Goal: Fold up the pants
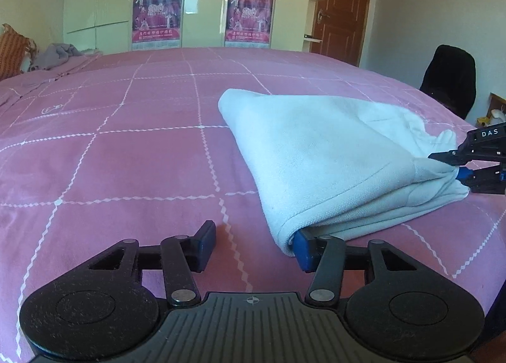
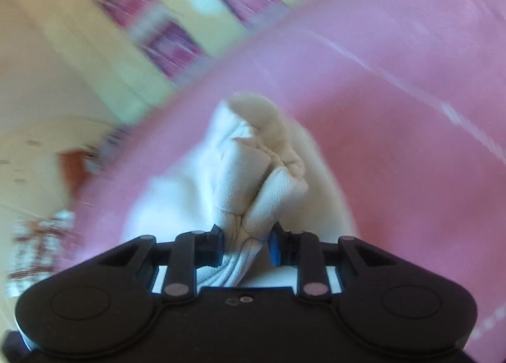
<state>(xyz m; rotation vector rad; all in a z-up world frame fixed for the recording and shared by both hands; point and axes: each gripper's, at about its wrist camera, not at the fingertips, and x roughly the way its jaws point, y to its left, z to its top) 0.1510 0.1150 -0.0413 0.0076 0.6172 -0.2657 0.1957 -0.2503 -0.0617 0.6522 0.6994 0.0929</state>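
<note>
- The left gripper (image 1: 253, 246) is seen low over the near edge of the bed (image 1: 126, 173), its jaws part-way apart. Nothing is clamped: the left finger rests on bare bedspread, and the right, blue-padded finger (image 1: 302, 249) is tucked just under the near-left corner of the pants (image 1: 316, 154). If the jaws were shut from here, only that one edge, or nothing at all, is judged likely to be caught, and the corner would slip free when lifted.
- The pants, a pale blue-white bundle already folded over, lie on the right half of the bed, near its near edge and reaching toward its right side. With one end gripped and the other loose, a lift or pull is judged likely to drag the bundle across the pink cover and open the stacked layers, so that the fold would be skewed.
- The right gripper (image 1: 458, 170) is narrowed onto a bunched wad at the right end of the pants (image 2: 243, 198), and the cloth is pinched between its pads. The right wrist view is smeared, so it cannot be told how many layers are held; if only the outer ones are, the inner ones may sag out. A bunched hold may also set creases into that end.
- The bedspread could be snagged by the low left finger and rucked under the fold.
</note>
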